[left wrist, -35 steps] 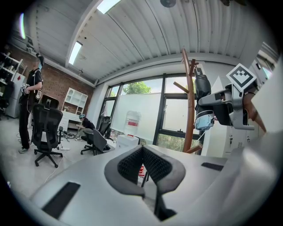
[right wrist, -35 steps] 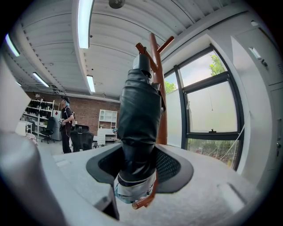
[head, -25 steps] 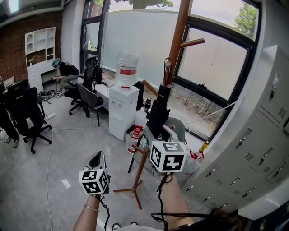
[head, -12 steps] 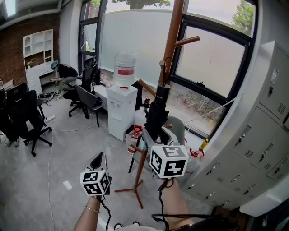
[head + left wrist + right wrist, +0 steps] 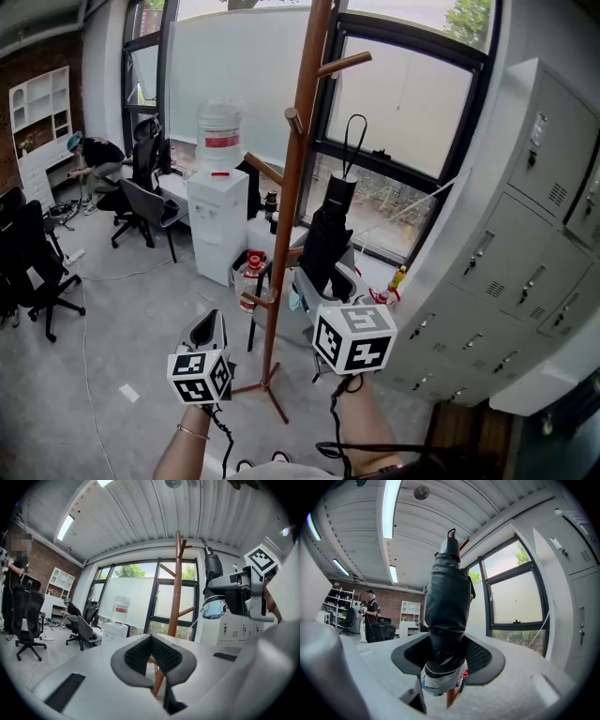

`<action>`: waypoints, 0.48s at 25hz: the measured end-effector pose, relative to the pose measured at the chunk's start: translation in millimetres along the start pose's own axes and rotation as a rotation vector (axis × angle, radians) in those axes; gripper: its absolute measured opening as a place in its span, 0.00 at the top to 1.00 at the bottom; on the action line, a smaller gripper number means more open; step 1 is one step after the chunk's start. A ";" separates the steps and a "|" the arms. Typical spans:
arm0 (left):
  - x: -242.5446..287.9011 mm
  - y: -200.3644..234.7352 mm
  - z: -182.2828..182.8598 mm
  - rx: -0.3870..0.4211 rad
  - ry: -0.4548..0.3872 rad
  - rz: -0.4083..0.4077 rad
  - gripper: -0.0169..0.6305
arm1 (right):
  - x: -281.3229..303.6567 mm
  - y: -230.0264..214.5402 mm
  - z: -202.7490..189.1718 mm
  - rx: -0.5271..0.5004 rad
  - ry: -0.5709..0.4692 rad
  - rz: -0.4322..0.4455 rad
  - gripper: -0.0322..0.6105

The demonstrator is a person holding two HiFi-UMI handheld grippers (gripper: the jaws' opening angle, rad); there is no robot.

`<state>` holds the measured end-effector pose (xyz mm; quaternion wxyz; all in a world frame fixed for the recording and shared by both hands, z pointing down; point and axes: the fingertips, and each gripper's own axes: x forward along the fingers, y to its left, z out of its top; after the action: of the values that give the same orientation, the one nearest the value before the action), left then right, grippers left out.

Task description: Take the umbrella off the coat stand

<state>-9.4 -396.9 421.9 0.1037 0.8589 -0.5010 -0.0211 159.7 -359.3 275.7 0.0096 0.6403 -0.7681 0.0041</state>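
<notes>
1. Right of the brown coat stand [image 5: 286, 187], clear of its pegs, the folded black umbrella [image 5: 328, 239] stands upright in mid-air with its strap loop sticking up at the top.
2. Around its lower part the right tongs [image 5: 322, 281] are clamped. The right gripper view shows both pads [image 5: 480, 654] pressing on the umbrella's sides, and its pale bottom end hangs just below them.
3. Nearer, and to the left of the stand's foot, the left tongs [image 5: 207, 330] point level. Their jaws are closed tip to tip with nothing between them.
4. Seen from the left gripper view, the stand's pole rises beyond the jaw tips, and the umbrella hangs to its right in the other tongs.
5. Far left of the stand, a white water cooler [image 5: 217, 211] with a bottle on top stands by the window [image 5: 403, 103].
6. Grey lockers [image 5: 525, 244] line the right wall.
7. At the far left, a person [image 5: 91, 157] bends over behind black office chairs [image 5: 141, 197].
</notes>
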 end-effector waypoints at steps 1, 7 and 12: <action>3.8 -7.0 -0.3 0.002 0.002 -0.020 0.97 | -3.7 -5.7 -1.9 0.004 -0.001 -0.015 0.63; 21.1 -52.0 -7.2 0.020 0.025 -0.143 0.97 | -33.7 -42.8 -16.0 0.022 0.008 -0.140 0.63; 32.7 -86.9 -13.3 0.034 0.034 -0.231 0.97 | -61.1 -74.4 -30.2 0.047 0.017 -0.245 0.63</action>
<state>83.1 -381.7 419.8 0.0946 0.9129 -0.3969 -0.0097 244.1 -312.1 304.2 0.0013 0.7293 -0.6837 0.0265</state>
